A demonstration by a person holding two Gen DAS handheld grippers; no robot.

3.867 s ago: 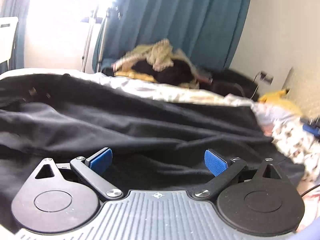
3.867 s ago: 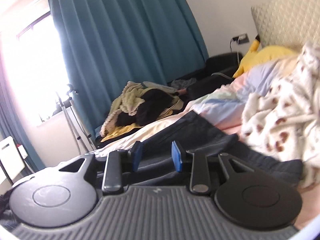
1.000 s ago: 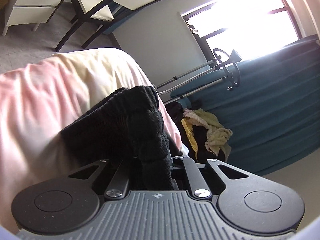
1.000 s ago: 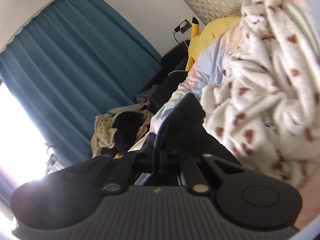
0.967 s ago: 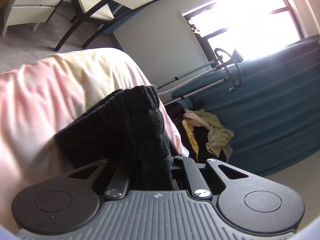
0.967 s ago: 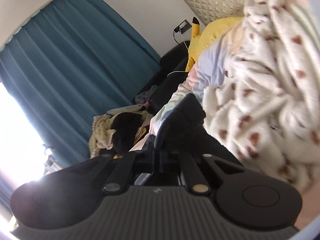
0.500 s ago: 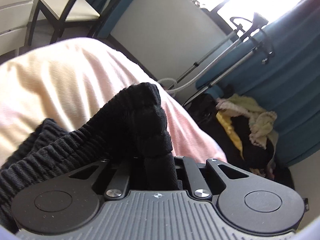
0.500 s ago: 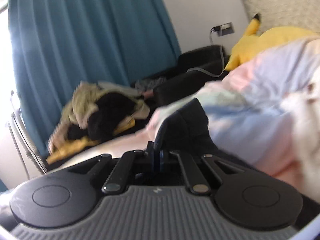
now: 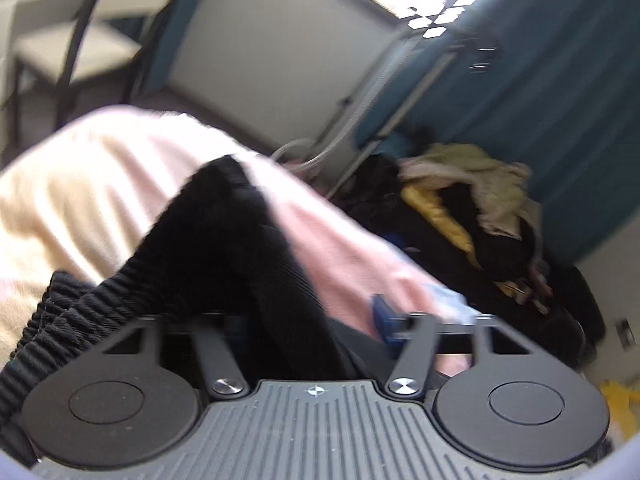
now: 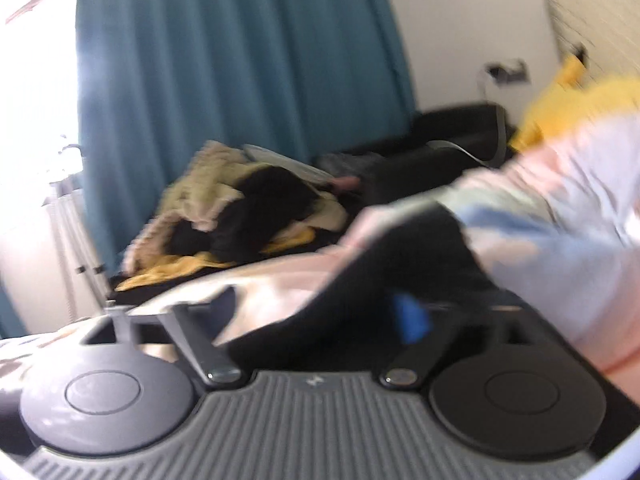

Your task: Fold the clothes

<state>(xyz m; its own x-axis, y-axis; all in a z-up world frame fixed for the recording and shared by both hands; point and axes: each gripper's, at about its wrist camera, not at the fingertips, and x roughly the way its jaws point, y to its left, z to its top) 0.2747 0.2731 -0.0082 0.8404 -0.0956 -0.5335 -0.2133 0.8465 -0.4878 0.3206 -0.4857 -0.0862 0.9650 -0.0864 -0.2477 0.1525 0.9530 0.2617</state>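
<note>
A black ribbed knit garment (image 9: 224, 248) lies on the pink and cream bedding (image 9: 92, 184). In the left wrist view a fold of it stands between the fingers of my left gripper (image 9: 308, 320), whose jaws are spread apart with the blue right pad (image 9: 382, 318) clear of the cloth. In the right wrist view the same black garment (image 10: 404, 264) lies between the spread fingers of my right gripper (image 10: 320, 316); the blue right pad (image 10: 412, 318) stands beside the fabric. Both views are blurred.
A pile of black, yellow and beige clothes (image 9: 460, 204) lies beyond the bed by the teal curtain (image 10: 240, 60); it also shows in the right wrist view (image 10: 240, 216). A chair (image 9: 72, 48) stands at the far left. A yellow plush (image 10: 576, 104) lies by the headboard.
Both grippers were shut on the black garment half a second ago; both now have their jaws apart and the cloth is released. Both cameras are moving, blurring the views.
</note>
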